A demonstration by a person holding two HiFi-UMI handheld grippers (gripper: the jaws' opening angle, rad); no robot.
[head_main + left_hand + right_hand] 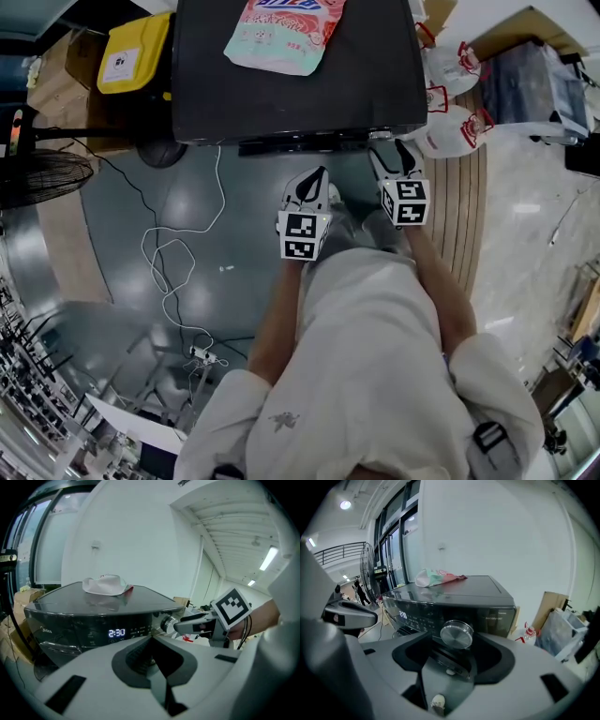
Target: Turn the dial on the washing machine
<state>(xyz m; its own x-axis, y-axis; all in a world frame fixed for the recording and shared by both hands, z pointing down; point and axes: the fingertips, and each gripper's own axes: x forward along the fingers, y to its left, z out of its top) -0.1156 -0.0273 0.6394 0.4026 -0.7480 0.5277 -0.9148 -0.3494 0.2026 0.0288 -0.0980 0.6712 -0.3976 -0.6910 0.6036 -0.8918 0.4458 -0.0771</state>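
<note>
washing machine (291, 94): top edge cuts it | dial (456, 633): hidden in head view | panel labels (424, 619): too small

We get bright, even indoor light. Both gripper views bow straight lines and go black at the corners (a fisheye look), with the near jaws soft. A ceiling strip light (268, 558) glows upper right; the floor (178, 202) shows pale glare.

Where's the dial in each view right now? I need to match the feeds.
Head view: not visible; the right gripper reaches under the washing machine's front edge.
Left gripper view: dial, right of the display.
Right gripper view: dial at centre, between open jaws.
Shared landmark: the pouch on the machine's top.
</note>
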